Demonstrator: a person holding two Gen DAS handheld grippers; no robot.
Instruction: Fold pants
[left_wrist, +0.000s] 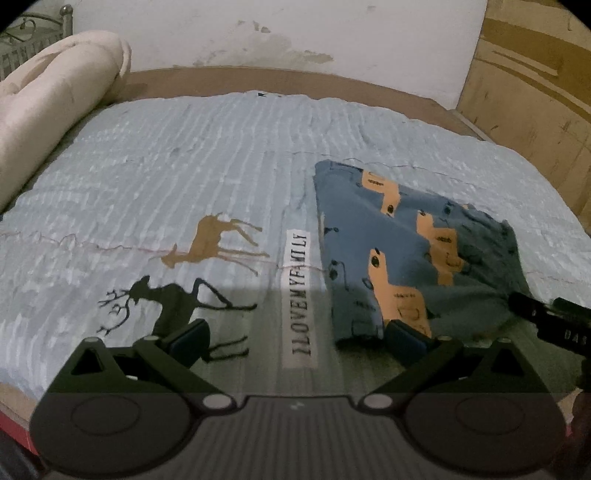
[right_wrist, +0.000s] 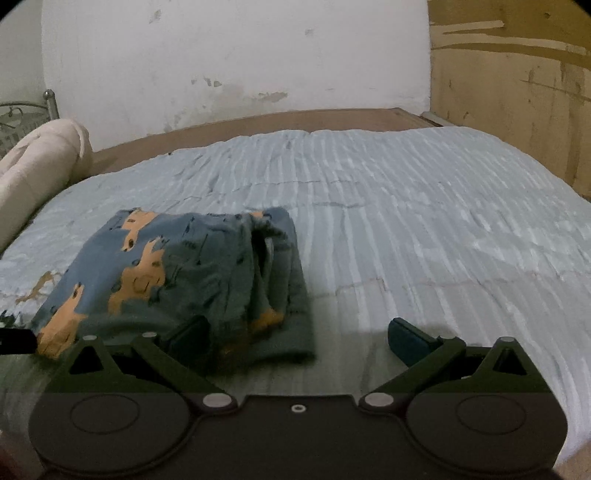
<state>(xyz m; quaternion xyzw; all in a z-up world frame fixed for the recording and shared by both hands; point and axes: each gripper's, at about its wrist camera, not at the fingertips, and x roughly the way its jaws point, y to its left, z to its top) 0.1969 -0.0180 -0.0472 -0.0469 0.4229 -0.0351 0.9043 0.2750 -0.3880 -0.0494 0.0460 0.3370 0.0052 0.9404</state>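
Blue pants (left_wrist: 406, 251) with an orange animal print lie folded into a compact stack on the light blue bedspread (left_wrist: 184, 155). In the left wrist view they lie to the right, and my left gripper (left_wrist: 295, 341) is open just before their near edge, its right finger at the cloth's corner. The other gripper's black tip (left_wrist: 546, 317) shows at the right edge. In the right wrist view the pants (right_wrist: 177, 273) lie left of centre. My right gripper (right_wrist: 295, 341) is open, its left finger at the stack's near edge, holding nothing.
The bedspread carries deer prints (left_wrist: 218, 240) and a text strip (left_wrist: 301, 295). A rolled cream blanket (left_wrist: 48, 122) lies at the left end. A brown bed frame (left_wrist: 332, 83) and a white wall stand behind, with a wooden panel (right_wrist: 517, 92) at right.
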